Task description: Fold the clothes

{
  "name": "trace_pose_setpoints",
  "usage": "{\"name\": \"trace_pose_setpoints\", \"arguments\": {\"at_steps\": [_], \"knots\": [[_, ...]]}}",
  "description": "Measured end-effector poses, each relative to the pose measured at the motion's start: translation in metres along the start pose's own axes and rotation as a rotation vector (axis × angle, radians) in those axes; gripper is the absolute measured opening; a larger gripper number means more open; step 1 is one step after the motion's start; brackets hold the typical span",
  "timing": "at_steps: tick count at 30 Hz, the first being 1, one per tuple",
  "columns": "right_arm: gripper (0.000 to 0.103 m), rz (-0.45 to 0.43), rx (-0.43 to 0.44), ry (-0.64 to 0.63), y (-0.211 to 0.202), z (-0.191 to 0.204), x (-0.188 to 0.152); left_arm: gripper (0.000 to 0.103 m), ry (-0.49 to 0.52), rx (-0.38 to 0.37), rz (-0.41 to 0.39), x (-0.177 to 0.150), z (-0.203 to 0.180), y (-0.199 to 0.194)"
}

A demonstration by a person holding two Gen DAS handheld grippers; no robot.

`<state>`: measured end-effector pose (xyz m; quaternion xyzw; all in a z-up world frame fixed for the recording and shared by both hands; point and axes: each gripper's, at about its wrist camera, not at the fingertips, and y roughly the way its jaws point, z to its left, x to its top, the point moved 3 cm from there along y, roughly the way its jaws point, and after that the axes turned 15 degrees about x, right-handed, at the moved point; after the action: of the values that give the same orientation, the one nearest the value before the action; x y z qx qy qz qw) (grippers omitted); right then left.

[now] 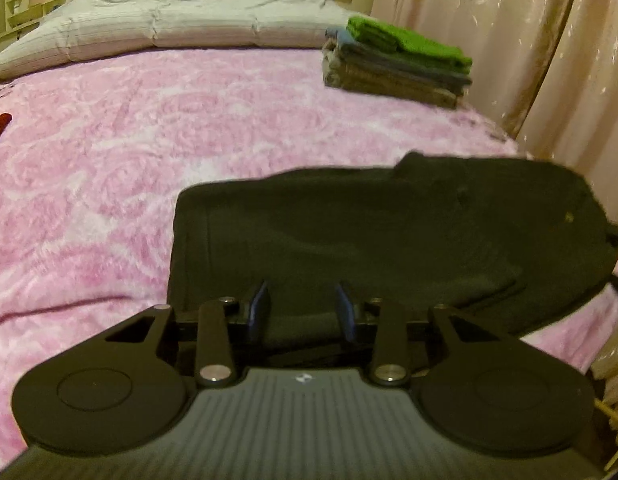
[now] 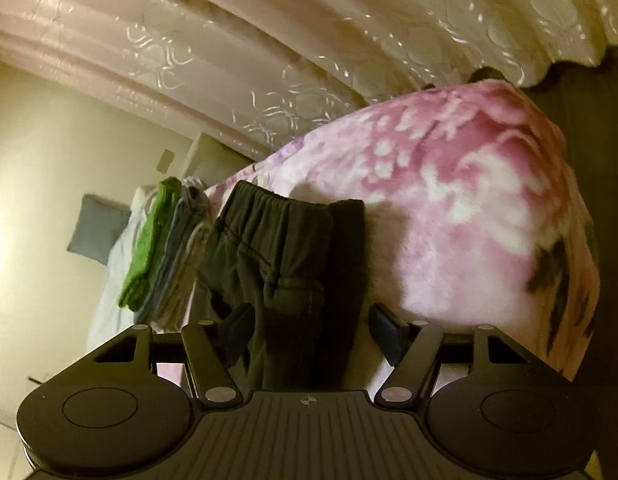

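**Folding dark trousers on a pink bed**

Lying folded near the bed's right edge: dark, soft-knit trousers with an elastic waistband (image 1: 389, 236), on a pink floral plush blanket (image 1: 149, 152). Left gripper (image 1: 305, 308) parted, blue-padded fingers (image 1: 260, 300) straddling the near edge of the cloth, not pinching it as far as can be judged. Right gripper (image 2: 309, 320) also spread wide, trouser fabric running between the jaws without being clamped. Farther back, a stack of folded cloths topped by a green one (image 1: 401, 60).

Likely trouble: closing on one layer only and pulling the fold apart; dragging the bundle off the blanket's edge beside the pale patterned curtain (image 1: 509, 40).

Hard to make out: layer count, leg ends, right fingertips partly buried in cloth.
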<state>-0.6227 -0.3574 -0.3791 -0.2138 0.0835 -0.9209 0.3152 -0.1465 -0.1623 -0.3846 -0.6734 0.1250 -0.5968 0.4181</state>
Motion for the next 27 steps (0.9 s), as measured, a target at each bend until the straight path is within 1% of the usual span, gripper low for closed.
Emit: {"name": "trace_pose_setpoints", "arguments": {"at_steps": [2,4,5,6,7,8,10,12,14,15,16,17,18,20,21,22,23,24,26,27], "knots": [[0.067,0.002,0.012,0.006,0.003,-0.003,0.000,0.032,0.024,0.006,-0.013,-0.002,-0.002,0.000],[0.052,0.005,0.024,0.013,0.007,-0.006,-0.001,0.032,0.025,0.003,-0.011,-0.001,-0.002,0.000],[0.050,0.006,0.030,0.016,0.009,-0.008,-0.001,0.032,0.020,-0.001,-0.008,-0.001,-0.002,0.001],[0.045,0.007,0.036,0.019,0.010,-0.009,-0.001,0.032,0.016,-0.004,-0.006,-0.001,-0.001,0.001],[0.037,0.008,0.042,0.022,0.012,-0.011,-0.002,0.032,0.013,-0.007,-0.005,-0.001,0.000,0.001],[0.035,0.009,0.048,0.025,0.014,-0.013,-0.002,0.032,0.012,-0.009,-0.005,-0.001,0.000,0.001],[0.027,0.011,0.060,0.032,0.017,-0.016,-0.002,0.031,0.014,-0.014,-0.007,0.000,0.000,0.001],[0.024,0.007,0.066,0.021,0.017,-0.016,-0.003,0.031,0.015,-0.019,-0.005,0.001,0.000,0.002],[0.022,0.008,0.042,-0.012,0.018,-0.011,-0.004,0.031,0.010,-0.024,-0.004,0.001,0.001,0.003],[0.021,0.009,0.020,-0.048,0.019,-0.005,-0.005,0.031,0.001,-0.027,-0.006,0.002,0.002,0.002],[0.020,0.011,-0.015,-0.120,0.020,0.006,-0.008,0.032,-0.007,-0.030,-0.007,0.002,0.004,0.002],[0.019,0.013,-0.050,-0.193,0.021,0.017,-0.010,0.030,-0.016,-0.033,-0.009,0.002,0.005,0.001],[0.018,0.013,-0.087,-0.277,0.023,0.030,-0.014,0.025,-0.035,-0.040,-0.013,0.003,0.009,0.000],[0.017,0.007,-0.168,-0.504,0.027,0.066,-0.029,0.023,-0.084,-0.050,-0.019,0.003,0.021,-0.003],[0.016,-0.001,-0.197,-0.615,0.031,0.086,-0.039,0.023,-0.107,-0.048,-0.020,0.003,0.027,-0.005],[0.016,-0.012,-0.205,-0.712,0.032,0.106,-0.050,0.023,-0.125,-0.044,-0.024,0.002,0.035,-0.008],[0.016,-0.023,-0.206,-0.809,0.034,0.128,-0.062,0.023,-0.140,-0.037,-0.028,0.002,0.044,-0.011],[0.016,-0.032,-0.186,-0.907,0.036,0.150,-0.077,0.023,-0.153,-0.029,-0.032,0.001,0.053,-0.015],[0.016,-0.036,-0.118,-1.101,0.040,0.194,-0.115,0.023,-0.183,-0.013,-0.035,-0.002,0.072,-0.022],[0.016,-0.034,-0.072,-1.210,0.040,0.214,-0.140,0.023,-0.208,-0.004,-0.027,-0.004,0.084,-0.024]]}}
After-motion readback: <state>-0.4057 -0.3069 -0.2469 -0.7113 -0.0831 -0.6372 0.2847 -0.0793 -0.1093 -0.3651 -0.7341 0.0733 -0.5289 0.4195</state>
